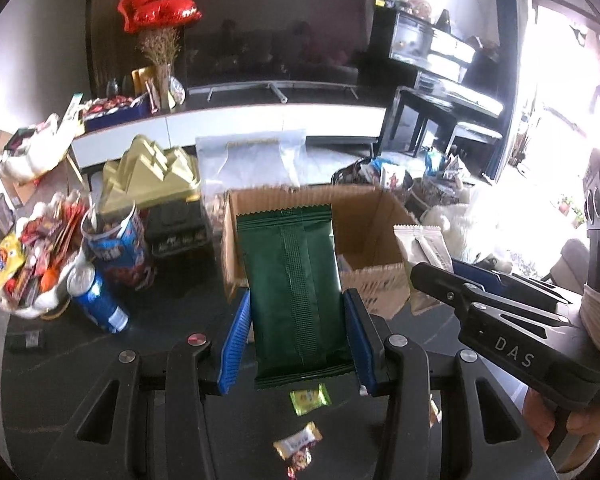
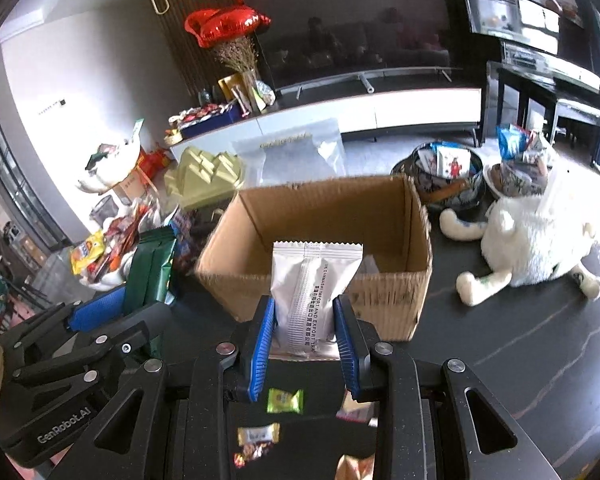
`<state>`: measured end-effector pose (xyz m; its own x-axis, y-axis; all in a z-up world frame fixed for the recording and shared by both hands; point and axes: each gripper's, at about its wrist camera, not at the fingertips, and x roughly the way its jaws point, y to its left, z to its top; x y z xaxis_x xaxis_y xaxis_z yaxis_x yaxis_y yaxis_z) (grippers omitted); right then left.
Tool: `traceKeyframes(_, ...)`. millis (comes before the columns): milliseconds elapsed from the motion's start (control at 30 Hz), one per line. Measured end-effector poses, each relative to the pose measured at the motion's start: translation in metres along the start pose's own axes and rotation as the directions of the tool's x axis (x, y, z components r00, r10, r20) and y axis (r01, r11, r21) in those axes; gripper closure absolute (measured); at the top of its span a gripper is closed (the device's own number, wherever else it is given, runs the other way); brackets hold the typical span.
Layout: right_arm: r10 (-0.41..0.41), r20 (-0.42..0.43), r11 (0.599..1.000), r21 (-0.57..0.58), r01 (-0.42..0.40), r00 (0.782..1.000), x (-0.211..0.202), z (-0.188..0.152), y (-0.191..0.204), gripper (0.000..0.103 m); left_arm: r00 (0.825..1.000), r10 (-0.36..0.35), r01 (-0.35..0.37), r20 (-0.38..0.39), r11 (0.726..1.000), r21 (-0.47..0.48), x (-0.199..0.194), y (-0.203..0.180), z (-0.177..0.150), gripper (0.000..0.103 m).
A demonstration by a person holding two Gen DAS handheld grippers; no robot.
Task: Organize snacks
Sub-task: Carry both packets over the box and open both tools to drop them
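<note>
My left gripper (image 1: 296,320) is shut on a dark green snack packet (image 1: 296,292), held upright above the dark table in front of an open cardboard box (image 1: 380,220). My right gripper (image 2: 304,328) is shut on a white snack packet (image 2: 312,292), also just in front of the box (image 2: 400,248). Each view shows the other gripper beside it: the right gripper (image 1: 432,268) with the white packet (image 1: 424,240), and the left gripper (image 2: 112,304) with the green packet (image 2: 152,268). Small wrapped candies (image 1: 310,398) (image 2: 285,400) lie on the table below the grippers.
A bowl heaped with snacks (image 1: 36,256), a blue can (image 1: 100,300) and a blue snack tube (image 1: 120,244) stand left of the box. A white plush toy (image 2: 532,240) and patterned bowls of packets (image 2: 452,176) sit to the right. A gold box (image 1: 152,176) and a clear bag (image 1: 256,156) are behind.
</note>
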<state>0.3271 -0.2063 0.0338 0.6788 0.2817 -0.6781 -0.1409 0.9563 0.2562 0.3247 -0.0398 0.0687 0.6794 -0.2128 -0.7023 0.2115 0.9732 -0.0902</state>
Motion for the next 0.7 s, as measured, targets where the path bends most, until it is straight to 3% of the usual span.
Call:
traceKeyframes(600, -0.008, 0.027, 1.0, -0.01, 0.008, 1.0, 0.046, 0.05, -0.023, 0.071, 1.0, 0.002, -0.001, -0.007, 1.0, 0.028, 0.07, -0.002, 0.05, 0.057)
traceKeyframes(700, -0.035, 0.029, 0.999, -0.006, 0.035, 0.999, 0.054, 0.052, -0.029, 0.066, 0.999, 0.048, -0.048, -0.006, 0.999, 0.015, 0.079, 0.0, 0.05, 0.046)
